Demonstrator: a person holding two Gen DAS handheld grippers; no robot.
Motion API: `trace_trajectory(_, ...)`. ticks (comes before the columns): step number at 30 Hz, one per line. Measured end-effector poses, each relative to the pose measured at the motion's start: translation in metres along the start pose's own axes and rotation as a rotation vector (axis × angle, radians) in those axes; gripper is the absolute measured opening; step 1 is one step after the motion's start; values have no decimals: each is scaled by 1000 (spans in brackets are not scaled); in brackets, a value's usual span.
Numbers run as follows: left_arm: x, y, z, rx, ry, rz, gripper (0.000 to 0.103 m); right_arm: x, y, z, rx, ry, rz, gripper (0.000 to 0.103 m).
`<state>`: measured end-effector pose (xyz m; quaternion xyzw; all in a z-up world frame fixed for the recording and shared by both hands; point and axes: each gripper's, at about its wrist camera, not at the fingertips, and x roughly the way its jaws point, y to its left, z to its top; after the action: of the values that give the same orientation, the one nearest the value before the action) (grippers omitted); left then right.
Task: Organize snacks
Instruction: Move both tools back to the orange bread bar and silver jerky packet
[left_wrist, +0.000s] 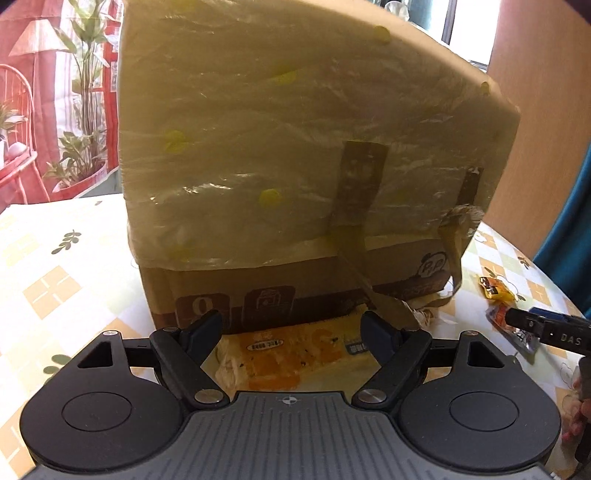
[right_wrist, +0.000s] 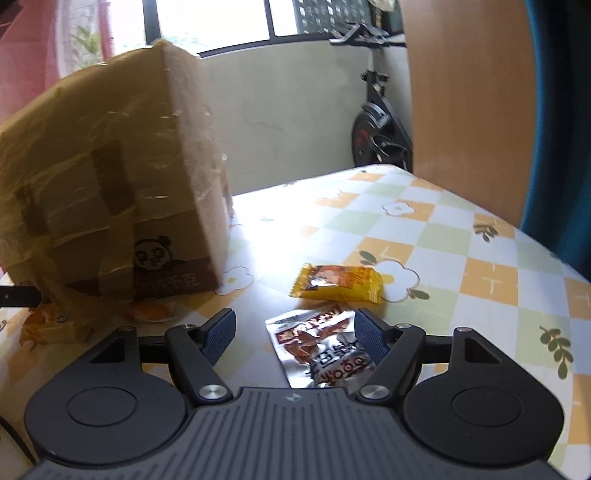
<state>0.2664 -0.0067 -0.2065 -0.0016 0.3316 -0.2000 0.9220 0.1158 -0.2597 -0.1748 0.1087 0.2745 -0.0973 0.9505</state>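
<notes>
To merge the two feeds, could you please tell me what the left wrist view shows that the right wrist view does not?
Left wrist only: an orange-and-cream snack packet between the open left hand-held gripper.

Right wrist only: an exercise bike and the open right hand-held gripper around a silver snack packet.

Both: the taped cardboard box, yellow snack packet and checked tablecloth.

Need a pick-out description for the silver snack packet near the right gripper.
Start at the tape-wrapped brown cardboard box on the checkered tablecloth. To its right lie two packets; the silver foil packet with red-brown print is nearer, between the open right gripper fingers. Its neighbour, the yellow-orange wrapper, lies farther back.
</notes>
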Motion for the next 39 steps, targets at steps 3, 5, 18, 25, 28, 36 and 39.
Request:
trace_trajectory(3,8,-1,3,-14,10,-4,84,3,-8,0,52,13,-8,74)
trace_trajectory(5,13,-3,2,-5,18,-5,84,6,-13,0,80,22,-14,74)
trace_trajectory(18,5,-7,-10,50,29,-17,84,12,-15,1,86,58,2,76)
trace_trajectory(25,-11,-13,-21,27,50,-53,84,11,-16,1,89,57,3,76)
trace_trajectory(28,-17,-17,-23,21,76,-95,84,11,-16,1,95,56,6,76)
trace_trajectory(36,-9,-27,-15,114,62,-78,83,11,-17,1,101,53,11,76)
trace_trajectory(39,6,-32,-18,159,117,-84,83,10,-17,1,98,53,17,76)
